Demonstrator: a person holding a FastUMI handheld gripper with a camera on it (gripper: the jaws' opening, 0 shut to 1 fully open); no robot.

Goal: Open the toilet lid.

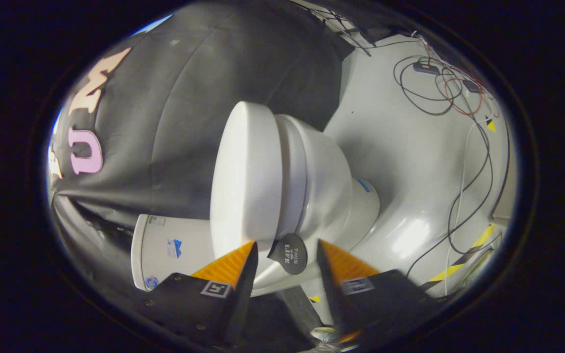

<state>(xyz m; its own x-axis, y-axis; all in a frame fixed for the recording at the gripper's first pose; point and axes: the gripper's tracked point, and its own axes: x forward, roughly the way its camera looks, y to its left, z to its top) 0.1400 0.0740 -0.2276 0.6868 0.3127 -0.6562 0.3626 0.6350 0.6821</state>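
The hand-held gripper (285, 252) holds its two fingers wide apart, gripping nothing. Just ahead sits one toilet (321, 181), its one toilet lid (245, 176) closed, with one dark round tag (288, 253) between the fingertips.

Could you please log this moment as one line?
gripper: open | round tab: between fingers, ungripped | toilet lid: closed

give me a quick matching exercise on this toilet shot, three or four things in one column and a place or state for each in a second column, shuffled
Things:
1. toilet lid
2. round black tab
3. cables
4. gripper

Places or states:
A. lying loose on the grey floor beyond the toilet
B. open, fingers apart
C. closed down on the seat
D. between the fingertips, at the lid's edge

Pairs: 1-C, 2-D, 3-A, 4-B
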